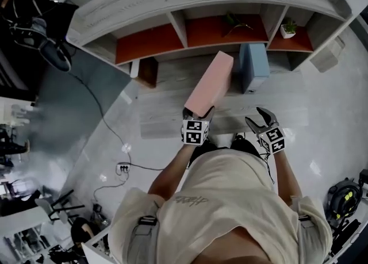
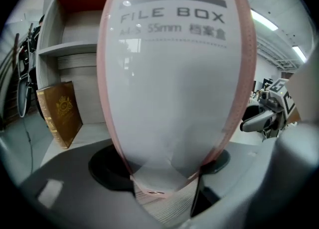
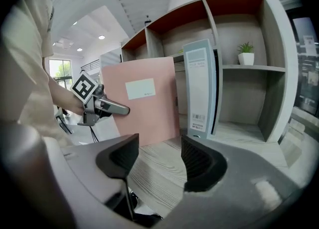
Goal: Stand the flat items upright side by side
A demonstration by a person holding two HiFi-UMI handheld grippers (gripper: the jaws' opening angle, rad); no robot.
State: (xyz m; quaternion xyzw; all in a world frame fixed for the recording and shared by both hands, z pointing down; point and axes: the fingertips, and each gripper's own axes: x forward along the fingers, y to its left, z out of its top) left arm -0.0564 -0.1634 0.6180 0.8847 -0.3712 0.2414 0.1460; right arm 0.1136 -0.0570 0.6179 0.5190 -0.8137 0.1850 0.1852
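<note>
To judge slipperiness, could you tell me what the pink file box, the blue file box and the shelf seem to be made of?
The pink file box: probably plastic, smooth, slightly glossy; its spine shows glare from the lights. The blue file box: likely the same, smooth sides, printed label. The shelf: wood or wood-look laminate, matt, pale grey grain lines; which I cannot tell.

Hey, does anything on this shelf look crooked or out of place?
The pink file box, clamped in the left gripper, tilts rather than standing square beside the upright blue file box. A brown book at the shelf's left end also leans askew.
</note>
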